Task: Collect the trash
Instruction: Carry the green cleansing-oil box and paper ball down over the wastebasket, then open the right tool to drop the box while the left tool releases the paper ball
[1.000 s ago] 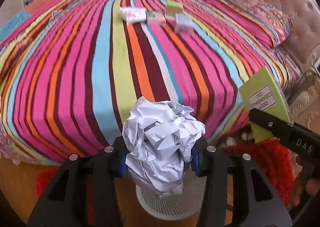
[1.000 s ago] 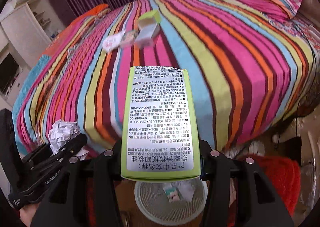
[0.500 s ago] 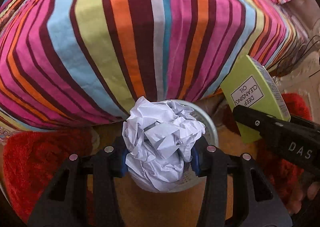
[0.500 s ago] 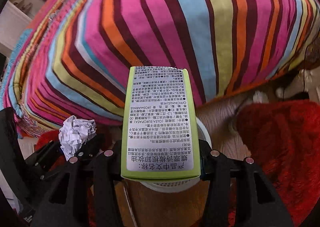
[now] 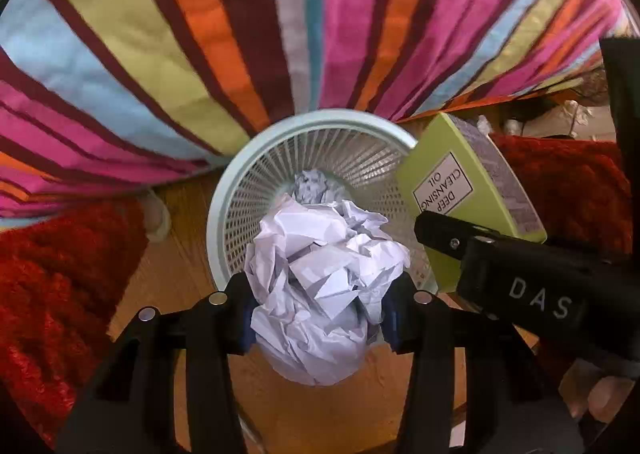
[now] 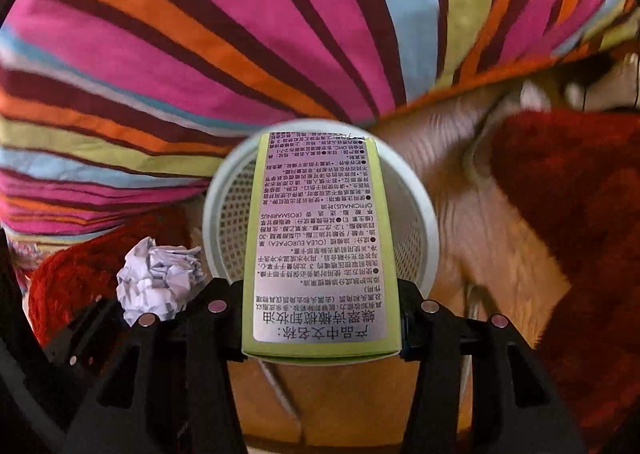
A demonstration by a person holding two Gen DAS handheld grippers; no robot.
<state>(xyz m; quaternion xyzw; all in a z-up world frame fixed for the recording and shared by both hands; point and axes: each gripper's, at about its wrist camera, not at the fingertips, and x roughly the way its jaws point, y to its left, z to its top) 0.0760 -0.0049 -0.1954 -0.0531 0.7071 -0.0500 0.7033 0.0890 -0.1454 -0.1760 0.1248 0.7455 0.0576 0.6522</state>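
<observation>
The left tool (image 5: 320, 310) gripped a paper ball (image 5: 320, 286) and the right tool (image 6: 322, 318) clamped a green box (image 6: 320, 254), both held pointing down over the bin (image 5: 224, 213) beside the bed (image 5: 200, 33), probably so each would drop inside.

Crumpled paper (image 5: 320, 286) hides near rim and much of floor of mesh bin (image 5: 240, 189) — second wad (image 5: 310, 187) half covered. Green box (image 6: 320, 246) blocks bin interior in right view. Bedspread (image 5: 200, 33) cut off by frame edges. Floor clutter (image 6: 532, 93) blurred — unidentifiable.
</observation>
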